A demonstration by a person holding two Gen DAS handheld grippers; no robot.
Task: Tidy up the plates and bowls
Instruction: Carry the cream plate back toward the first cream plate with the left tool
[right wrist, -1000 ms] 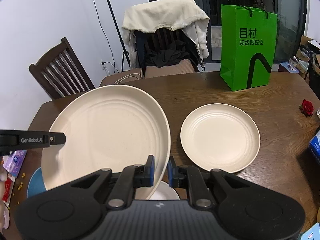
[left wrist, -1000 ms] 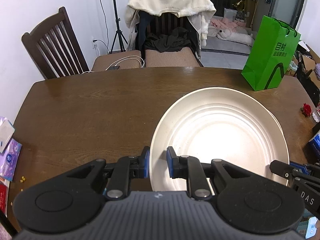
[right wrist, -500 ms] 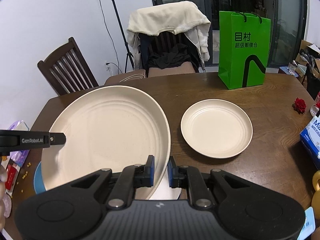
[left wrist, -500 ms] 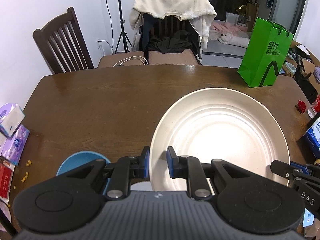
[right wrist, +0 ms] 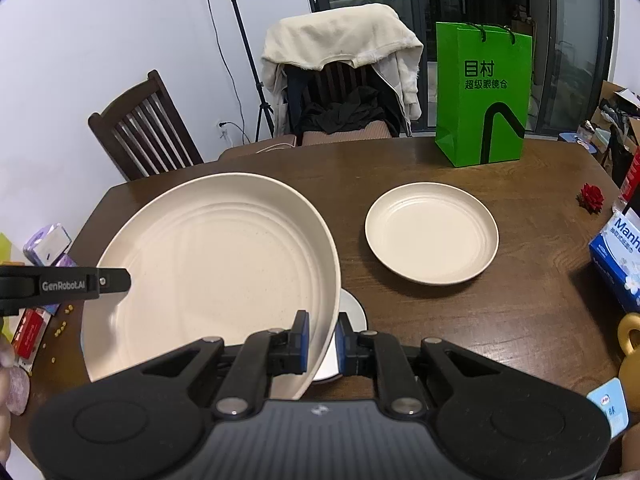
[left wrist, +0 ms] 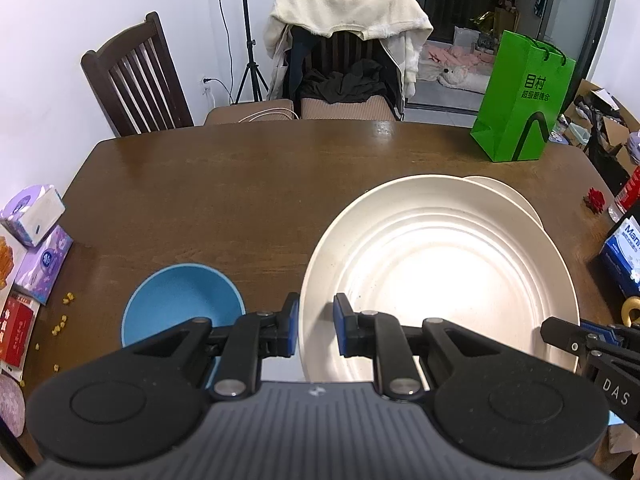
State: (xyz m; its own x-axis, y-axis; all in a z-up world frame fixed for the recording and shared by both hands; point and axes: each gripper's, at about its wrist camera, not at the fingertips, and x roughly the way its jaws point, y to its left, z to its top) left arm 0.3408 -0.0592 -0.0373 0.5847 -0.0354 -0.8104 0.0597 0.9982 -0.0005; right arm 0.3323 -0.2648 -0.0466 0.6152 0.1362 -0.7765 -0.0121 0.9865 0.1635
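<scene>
Cream and round, the big plate (left wrist: 440, 276) is up in the air above the brown bench (left wrist: 240, 200). We pinch its rim on both sides: our left claw (left wrist: 316, 330) grips one edge, our right claw (right wrist: 322, 340) grips the other. A small plate (right wrist: 432, 234) sits on the bench beside it. A blue bowl (left wrist: 180, 308) rests near our left claw.
</scene>
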